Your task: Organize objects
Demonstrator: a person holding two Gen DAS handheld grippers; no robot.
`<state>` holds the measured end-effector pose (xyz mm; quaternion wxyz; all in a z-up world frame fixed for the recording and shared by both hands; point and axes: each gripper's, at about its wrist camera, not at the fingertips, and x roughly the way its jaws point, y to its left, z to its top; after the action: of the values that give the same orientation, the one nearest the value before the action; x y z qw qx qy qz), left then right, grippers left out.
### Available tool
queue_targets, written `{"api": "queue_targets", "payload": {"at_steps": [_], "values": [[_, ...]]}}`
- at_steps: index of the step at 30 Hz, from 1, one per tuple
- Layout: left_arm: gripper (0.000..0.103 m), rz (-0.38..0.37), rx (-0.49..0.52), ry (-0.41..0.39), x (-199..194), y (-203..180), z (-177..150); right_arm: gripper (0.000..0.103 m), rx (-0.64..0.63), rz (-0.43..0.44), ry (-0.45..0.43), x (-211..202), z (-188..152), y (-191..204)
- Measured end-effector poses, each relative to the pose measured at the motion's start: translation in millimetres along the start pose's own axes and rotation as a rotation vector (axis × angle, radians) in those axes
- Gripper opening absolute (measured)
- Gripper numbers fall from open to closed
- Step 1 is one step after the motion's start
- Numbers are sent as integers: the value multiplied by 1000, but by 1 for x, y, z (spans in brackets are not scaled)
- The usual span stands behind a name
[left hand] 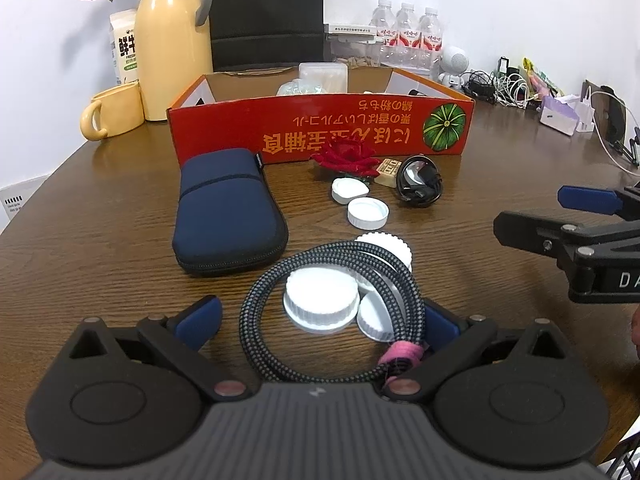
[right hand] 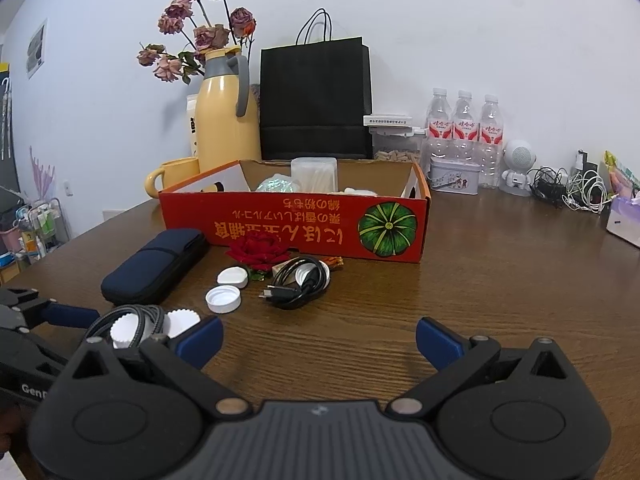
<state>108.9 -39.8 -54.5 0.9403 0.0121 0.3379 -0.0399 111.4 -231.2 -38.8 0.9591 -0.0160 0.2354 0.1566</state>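
My left gripper (left hand: 320, 322) is open and low over the wooden table, its fingers on either side of a coiled grey braided cable (left hand: 264, 292) with a pink tie. The coil lies over several white caps (left hand: 320, 300). Ahead lie a navy zip pouch (left hand: 228, 216), two more white caps (left hand: 368, 212), a red rose (left hand: 346, 156), a small wooden block (left hand: 388, 170) and a black cable coil (left hand: 420, 186), all in front of the red cardboard box (left hand: 320, 128). My right gripper (right hand: 320, 340) is open over bare table, right of the braided cable (right hand: 136, 320), with nothing between its fingers.
The red box (right hand: 296, 224) holds a clear swab case (right hand: 314, 174) and other small items. Behind it stand a yellow thermos (right hand: 228, 120), a yellow mug (right hand: 172, 176), a black paper bag (right hand: 316, 100), water bottles (right hand: 464, 128) and a tin (right hand: 454, 176). Chargers and a tissue box (right hand: 624, 220) crowd the far right.
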Motion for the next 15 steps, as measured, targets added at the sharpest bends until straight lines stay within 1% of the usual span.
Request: {"api": "queue_targets", "payload": {"at_steps": [1,2,6,8,12,15], "values": [[94,-3,1,-8,-2,0,0,103,-1,0,2,0,0,1],[90,-2,6,-19,-4,0,0,103,-2,0,3,0,-1,1],[89,-36,-3,-15,-7,3,-1,103,-4,-3,11,0,-2,2],[89,-44,-6,-26,-11,4,-2,103,-6,-3,15,-1,-3,3],[89,-38,-6,-65,-25,9,1,103,-10,-2,18,-1,-4,7],[89,-17,-18,-94,-36,20,5,103,-20,4,23,-2,-4,12]]}}
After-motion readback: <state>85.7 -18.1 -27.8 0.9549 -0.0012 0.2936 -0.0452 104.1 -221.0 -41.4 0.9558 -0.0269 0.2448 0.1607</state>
